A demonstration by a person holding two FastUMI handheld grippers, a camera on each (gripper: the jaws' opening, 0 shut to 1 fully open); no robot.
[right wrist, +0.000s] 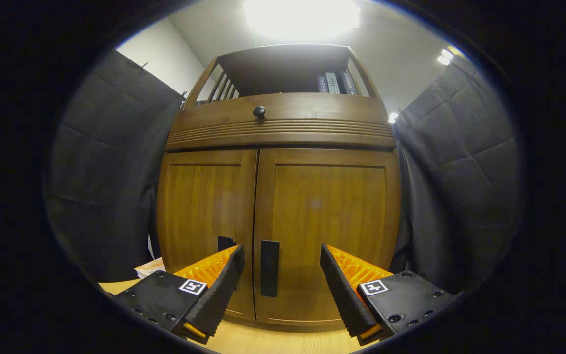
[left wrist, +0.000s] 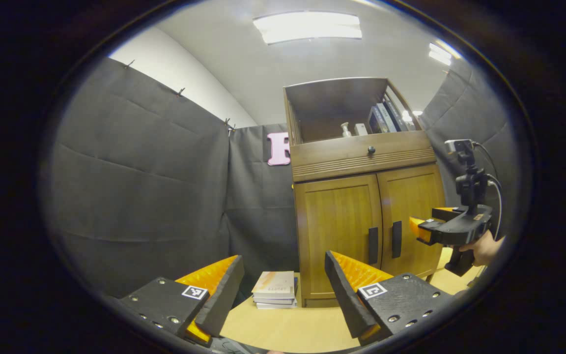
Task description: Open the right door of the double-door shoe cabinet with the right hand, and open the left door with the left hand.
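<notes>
A brown wooden shoe cabinet stands on the light wood floor with both doors closed. Its left door and right door each carry a black vertical handle by the centre seam. My right gripper is open, close in front of the right door, its handle between the fingers and untouched. In the left gripper view a hand holds this gripper before the right door. My left gripper is open, farther back.
A stack of books lies on the floor to the left of the cabinet. A drawer with a round black knob sits above the doors, and an open shelf with books and small items tops it. Black cloth walls enclose both sides.
</notes>
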